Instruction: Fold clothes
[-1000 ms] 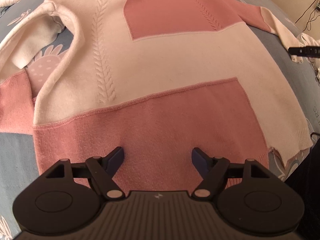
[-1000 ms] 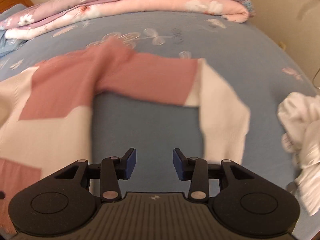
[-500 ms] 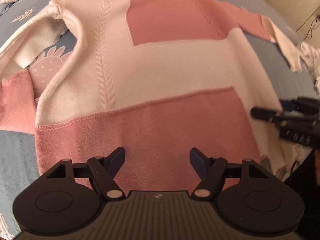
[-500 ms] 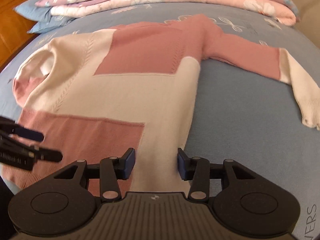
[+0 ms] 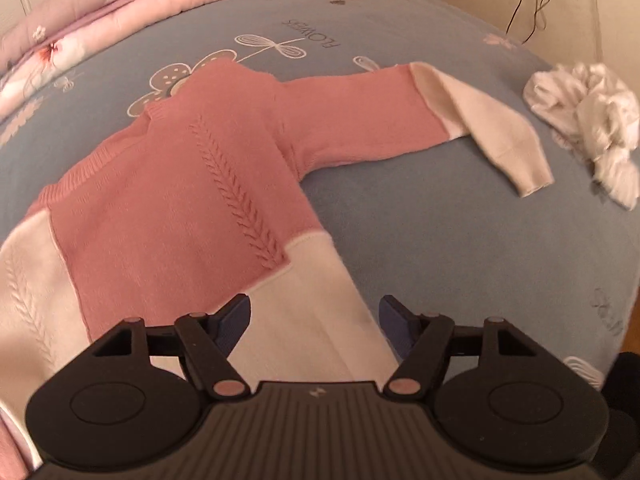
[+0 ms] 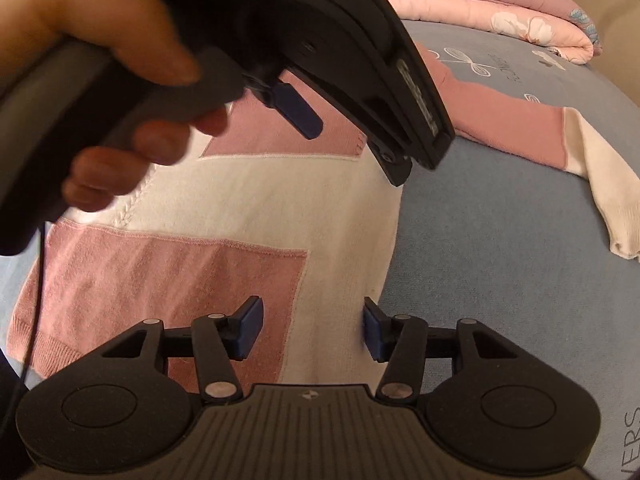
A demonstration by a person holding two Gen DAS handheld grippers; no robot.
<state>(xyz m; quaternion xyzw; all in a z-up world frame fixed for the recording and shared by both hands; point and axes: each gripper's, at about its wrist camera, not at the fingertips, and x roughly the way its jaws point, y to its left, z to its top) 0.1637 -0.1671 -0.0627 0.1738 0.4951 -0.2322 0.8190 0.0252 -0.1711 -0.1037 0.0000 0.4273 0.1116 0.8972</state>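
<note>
A pink and cream knit sweater lies flat on the blue bed sheet, one sleeve stretched out to the right and ending in a cream cuff. My left gripper is open just above the cream panel at the sweater's side edge, below the armpit, with nothing gripped. My right gripper is open over the sweater near its lower side edge, fabric beneath it but not pinched. In the right wrist view a hand holds the left gripper above the sweater's middle.
A crumpled white garment lies on the bed beyond the cuff. Folded pink floral quilts are stacked along the far edge, and cables hang on the wall. Bare sheet stretches between the sweater's side and the sleeve.
The left gripper has swept from the hem across to the sweater's sleeve side and now looms in the right wrist view. The right gripper swung from sleeve to body, widened, then held still.
</note>
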